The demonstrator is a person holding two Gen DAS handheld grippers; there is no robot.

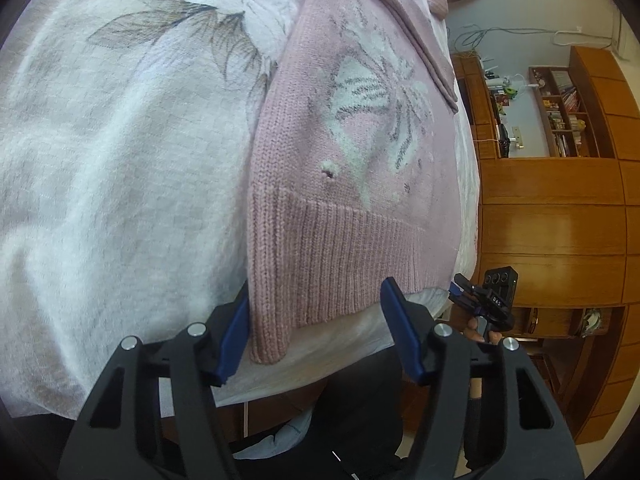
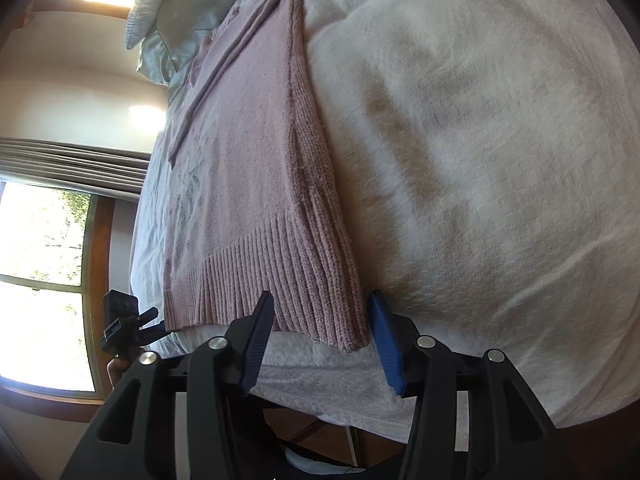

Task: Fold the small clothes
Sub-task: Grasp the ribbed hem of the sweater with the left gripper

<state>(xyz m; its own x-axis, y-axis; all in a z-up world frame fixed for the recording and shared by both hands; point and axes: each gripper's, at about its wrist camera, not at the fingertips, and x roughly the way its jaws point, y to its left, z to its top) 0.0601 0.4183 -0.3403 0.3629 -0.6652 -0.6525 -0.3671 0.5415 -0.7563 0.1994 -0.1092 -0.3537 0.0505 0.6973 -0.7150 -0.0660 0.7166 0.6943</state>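
A pink knitted sweater (image 1: 360, 128) with a white and grey flower pattern lies flat on a white blanket (image 1: 120, 168), its ribbed hem toward me. A sleeve is folded across its body. My left gripper (image 1: 316, 312) is open, its blue fingers (image 1: 400, 320) straddling one hem corner without clamping it. In the right wrist view the same sweater (image 2: 248, 168) shows its other hem corner between the open fingers of my right gripper (image 2: 320, 324). Each gripper also appears small in the other's view, the right gripper (image 1: 480, 296) and the left gripper (image 2: 124, 324), held by a hand.
The blanket covers a bed whose edge (image 2: 360, 416) runs just under both grippers. A wooden shelf unit and cabinets (image 1: 560, 200) stand beyond the bed. Pillows (image 2: 172, 20), a curtain (image 2: 72, 168) and a bright window (image 2: 40, 280) show in the right wrist view.
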